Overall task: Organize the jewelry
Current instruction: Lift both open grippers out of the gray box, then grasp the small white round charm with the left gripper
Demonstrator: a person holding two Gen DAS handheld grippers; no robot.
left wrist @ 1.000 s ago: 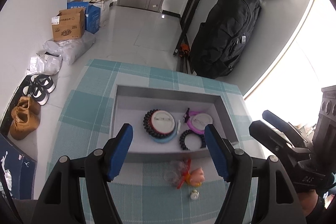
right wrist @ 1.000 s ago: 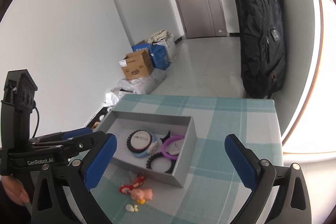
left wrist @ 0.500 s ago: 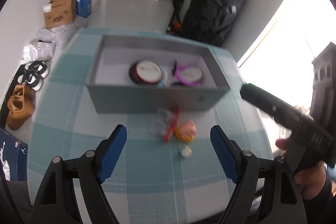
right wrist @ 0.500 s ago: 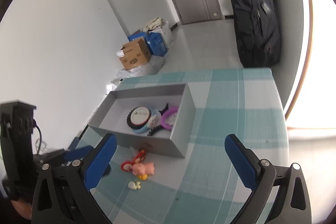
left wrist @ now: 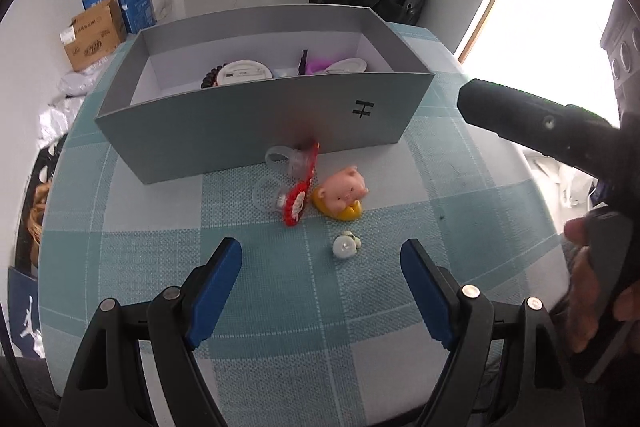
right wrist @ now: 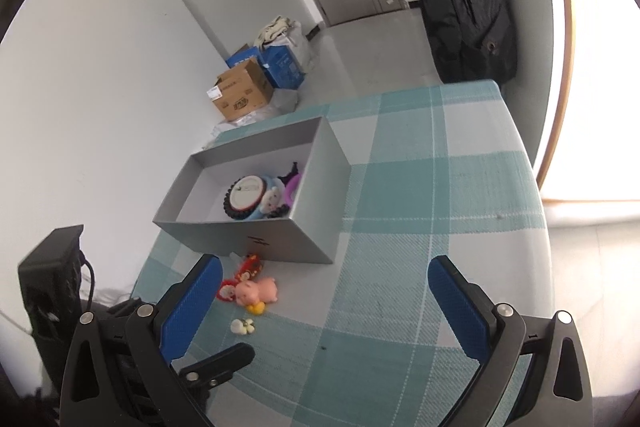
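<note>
The left tongs (left wrist: 321,277) hang over the table (left wrist: 152,251) with their jaws apart, having just opened wider, and nothing sits between them. Just past them lie a small white bead (left wrist: 345,247), a red charm (left wrist: 298,197) and a pink pig (left wrist: 343,190), beside the gray box (left wrist: 248,131). The right tongs (right wrist: 320,305) are wide apart and hold nothing.

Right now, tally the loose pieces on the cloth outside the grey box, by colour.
Pink: 1, pig charm
Red: 1, red flower piece
Clear: 2, clear rings and
White: 1, small white charm
Total: 5
</note>
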